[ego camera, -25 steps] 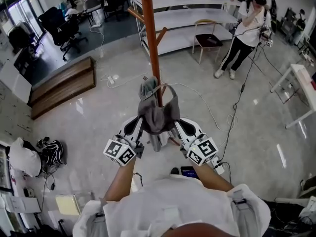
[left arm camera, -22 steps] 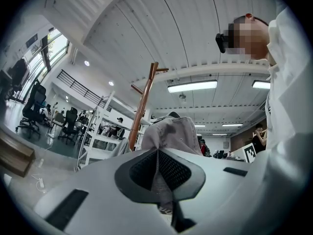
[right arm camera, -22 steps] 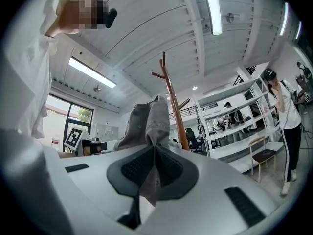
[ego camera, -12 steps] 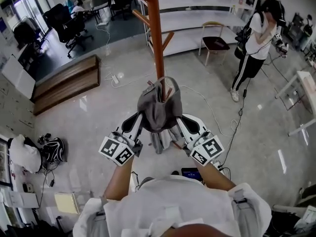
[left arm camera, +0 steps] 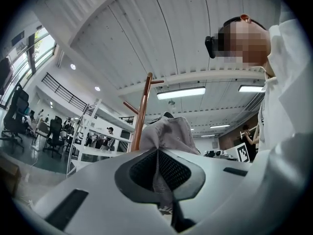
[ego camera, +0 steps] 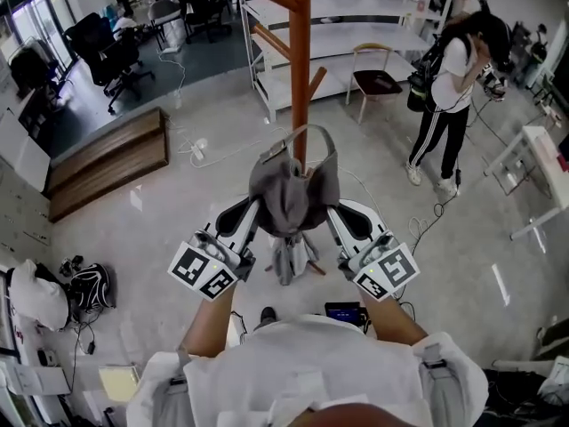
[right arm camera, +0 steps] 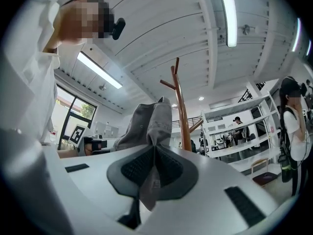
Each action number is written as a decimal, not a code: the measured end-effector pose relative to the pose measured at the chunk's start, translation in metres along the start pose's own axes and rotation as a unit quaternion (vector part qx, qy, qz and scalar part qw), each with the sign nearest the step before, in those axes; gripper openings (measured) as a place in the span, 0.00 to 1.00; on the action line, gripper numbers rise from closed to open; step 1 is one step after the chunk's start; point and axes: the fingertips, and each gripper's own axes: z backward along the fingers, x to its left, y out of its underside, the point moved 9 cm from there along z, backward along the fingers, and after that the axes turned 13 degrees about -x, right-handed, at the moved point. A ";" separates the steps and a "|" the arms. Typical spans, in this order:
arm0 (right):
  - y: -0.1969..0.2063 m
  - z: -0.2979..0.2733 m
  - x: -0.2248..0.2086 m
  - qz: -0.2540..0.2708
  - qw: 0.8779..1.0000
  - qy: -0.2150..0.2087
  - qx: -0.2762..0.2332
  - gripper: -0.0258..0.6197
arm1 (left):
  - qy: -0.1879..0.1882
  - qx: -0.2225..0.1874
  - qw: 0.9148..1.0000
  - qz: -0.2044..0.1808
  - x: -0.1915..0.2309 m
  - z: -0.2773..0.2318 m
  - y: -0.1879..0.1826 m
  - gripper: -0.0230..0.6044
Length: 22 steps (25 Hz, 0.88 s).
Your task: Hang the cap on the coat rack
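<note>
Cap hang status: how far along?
Done: cap picked up, left gripper and right gripper both shut on its fabric. In hand: cap held up close to the coat rack, below its pegs. Left: hook it on a peg, release.

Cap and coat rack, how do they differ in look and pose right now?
The cap is grey, soft and crumpled; the coat rack is orange-brown, rigid wood. The cap is pinched by the left gripper and right gripper; the coat rack stands upright. The cap hangs on no peg yet.
</note>
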 end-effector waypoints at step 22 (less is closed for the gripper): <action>-0.075 -0.105 0.009 0.086 0.994 -0.029 -0.063 0.09 | 0.096 -0.094 0.990 -0.036 0.065 -0.045 -0.094 0.07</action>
